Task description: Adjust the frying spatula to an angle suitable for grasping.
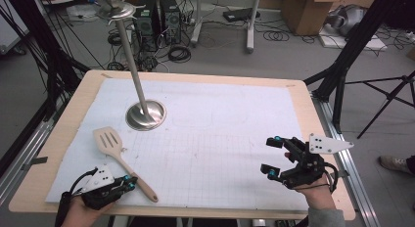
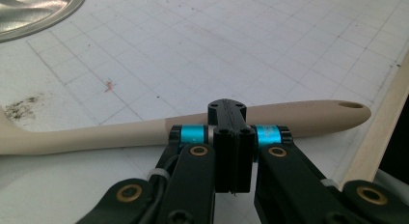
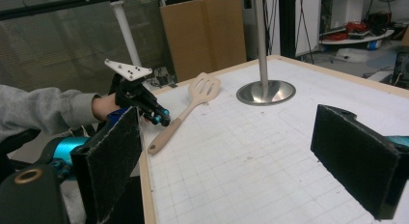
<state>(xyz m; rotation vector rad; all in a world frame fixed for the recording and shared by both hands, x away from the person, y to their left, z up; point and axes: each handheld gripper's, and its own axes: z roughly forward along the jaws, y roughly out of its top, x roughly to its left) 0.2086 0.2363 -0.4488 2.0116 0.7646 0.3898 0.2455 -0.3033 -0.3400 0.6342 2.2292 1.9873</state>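
Observation:
A beige slotted spatula lies flat on the white gridded mat, head toward the metal stand and handle end near the front edge. My left gripper rests at the front left with its jaws shut together and nothing between them. In the left gripper view its tips sit right against the near side of the spatula handle. My right gripper hovers at the front right, jaws wide open and empty. The right gripper view has its pads far apart, and the spatula and left gripper beyond.
A metal stand with a round base and a leaning pole stands at the back left of the mat. The wooden table edge runs along the front. Tripod legs, cables and cardboard boxes are on the floor beyond.

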